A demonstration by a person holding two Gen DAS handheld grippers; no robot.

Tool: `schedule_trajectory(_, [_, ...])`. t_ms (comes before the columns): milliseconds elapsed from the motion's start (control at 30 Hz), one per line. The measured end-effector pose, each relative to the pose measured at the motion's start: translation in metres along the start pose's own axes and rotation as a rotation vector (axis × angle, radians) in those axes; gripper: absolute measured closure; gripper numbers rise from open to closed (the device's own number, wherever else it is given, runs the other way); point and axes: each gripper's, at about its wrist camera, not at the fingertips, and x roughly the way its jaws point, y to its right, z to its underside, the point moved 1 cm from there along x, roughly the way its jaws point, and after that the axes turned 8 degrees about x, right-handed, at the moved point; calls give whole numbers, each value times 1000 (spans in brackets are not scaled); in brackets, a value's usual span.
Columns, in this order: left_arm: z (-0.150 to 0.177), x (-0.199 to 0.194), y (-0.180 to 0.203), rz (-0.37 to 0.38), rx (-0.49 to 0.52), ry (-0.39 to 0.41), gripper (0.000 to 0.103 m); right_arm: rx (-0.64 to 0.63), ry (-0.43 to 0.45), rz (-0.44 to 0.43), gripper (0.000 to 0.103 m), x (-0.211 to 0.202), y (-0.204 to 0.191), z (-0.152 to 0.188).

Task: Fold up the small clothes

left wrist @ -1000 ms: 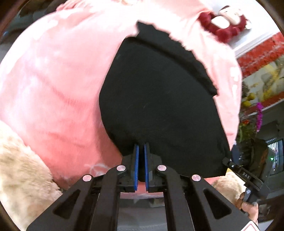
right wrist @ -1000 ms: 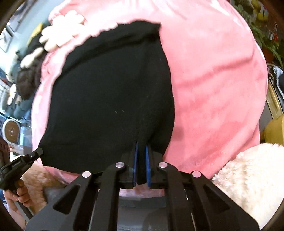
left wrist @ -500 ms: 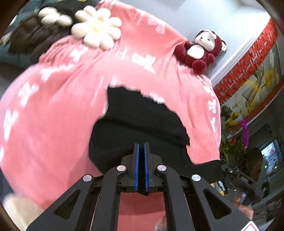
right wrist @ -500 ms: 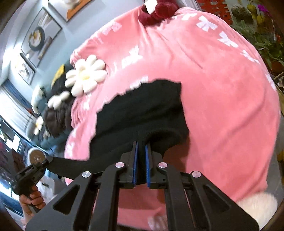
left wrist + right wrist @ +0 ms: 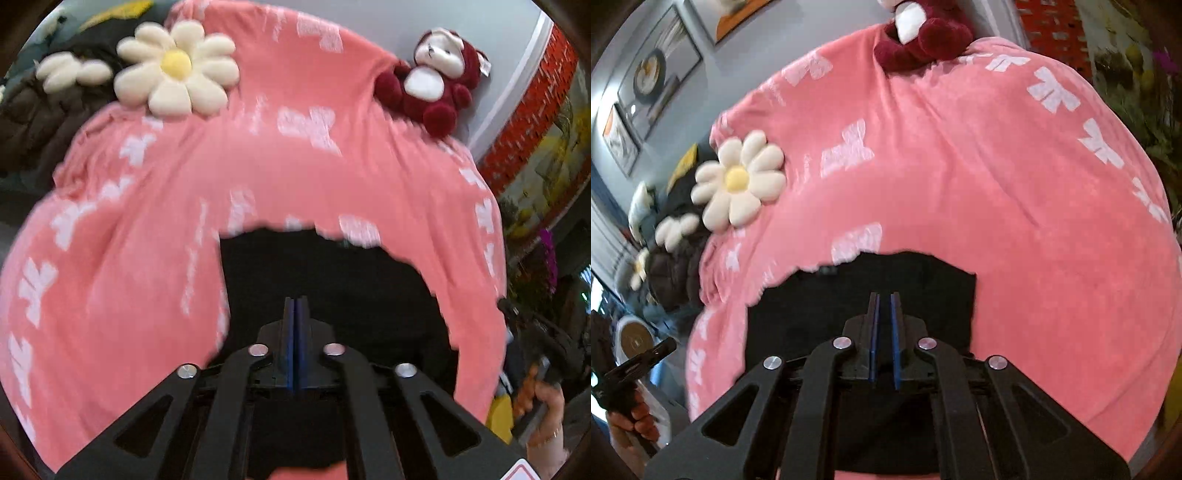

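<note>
A black garment [image 5: 332, 280] lies on a pink blanket [image 5: 129, 258] with white bow prints, its near part drawn up under my grippers. My left gripper [image 5: 295, 301] has its blue pads almost together on the garment's near edge, and its jaws are opening. In the right wrist view the same garment [image 5: 820, 306] runs between the pads of my right gripper [image 5: 884, 295], which is shut on it. Each gripper shows at the edge of the other's view, held by a hand [image 5: 550, 413].
A daisy cushion [image 5: 177, 70] and a dark red plush toy [image 5: 436, 81] sit at the back of the blanket. Dark clothes [image 5: 33, 118] are piled at the far left. Framed pictures [image 5: 657, 74] hang on the wall, and plants [image 5: 1137, 99] stand on the right.
Both grippers have risen and drawn back with the garment's near edge. The black cloth now fills less of each view, and the cushion and plush toy have come into sight.
</note>
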Motion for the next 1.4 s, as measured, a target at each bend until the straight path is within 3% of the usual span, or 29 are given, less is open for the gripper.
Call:
schedule_trajectory(33, [15, 1, -1, 2, 1, -24, 71, -11, -26, 9, 96, 3, 5, 12])
schedule_trajectory(100, [57, 1, -7, -34, -34, -78, 52, -18, -69, 28, 95, 5, 18, 36])
schedule_trajectory(200, [110, 8, -17, 22, -147, -165, 52, 11, -137, 54, 93, 10, 34, 64])
schedule_trajectory(300, [145, 15, -25, 35, -272, -197, 52, 71, -194, 35, 86, 15, 44, 85])
schedule_trajectory(333, [152, 18, -26, 44, -311, -202, 51, 78, -205, 30, 79, 17, 42, 88])
schedule_trajectory(400, [155, 22, -24, 62, -353, -193, 46, 77, -203, 19, 48, 22, 32, 87])
schedule_trajectory(433, [155, 25, -24, 43, -375, -190, 46, 82, -197, 6, 28, 25, 26, 85])
schedule_trajectory(467, [155, 28, -24, 43, -387, -186, 45, 97, -192, -18, 25, 30, 21, 82])
schedule_trajectory(533, [153, 36, -24, 46, -406, -194, 40, 143, -211, -52, 26, 45, 16, 76])
schedule_trajectory(633, [154, 50, -34, 77, -522, -205, 40, 182, -240, -17, 28, 74, 15, 71])
schedule_trajectory(700, [156, 55, -41, 136, -622, -198, 43, 205, -271, -28, 62, 87, 17, 73])
schedule_trajectory(733, [156, 56, -45, 177, -660, -196, 64, 238, -287, -46, 93, 90, 21, 74])
schedule_trajectory(767, [154, 56, -47, 224, -670, -194, 86, 257, -275, -68, 101, 84, 24, 73])
schedule_trajectory(800, [151, 55, -49, 267, -667, -192, 97, 261, -244, -91, 101, 75, 26, 71])
schedule_trajectory(900, [132, 32, -51, 310, -631, -129, 97, 230, -141, -137, 101, 31, 29, 57])
schedule_trajectory(1033, [84, 3, -45, 332, -546, -43, 97, 217, -18, -180, 101, -15, 33, 19])
schedule_trajectory(1200, [-5, 9, -39, 354, -440, 42, 97, 188, 55, -192, 101, 1, 23, -46])
schedule_trajectory(1267, [-41, 35, -39, 312, -382, 44, 96, 161, 27, -155, 100, 34, 20, -66])
schedule_trajectory(1300, [-51, 48, -41, 281, -377, 39, 89, 153, -2, -119, 99, 60, 21, -74])
schedule_trajectory(1400, [-66, 106, -57, 120, -431, -41, 38, 127, -81, 45, 93, 109, 29, -73])
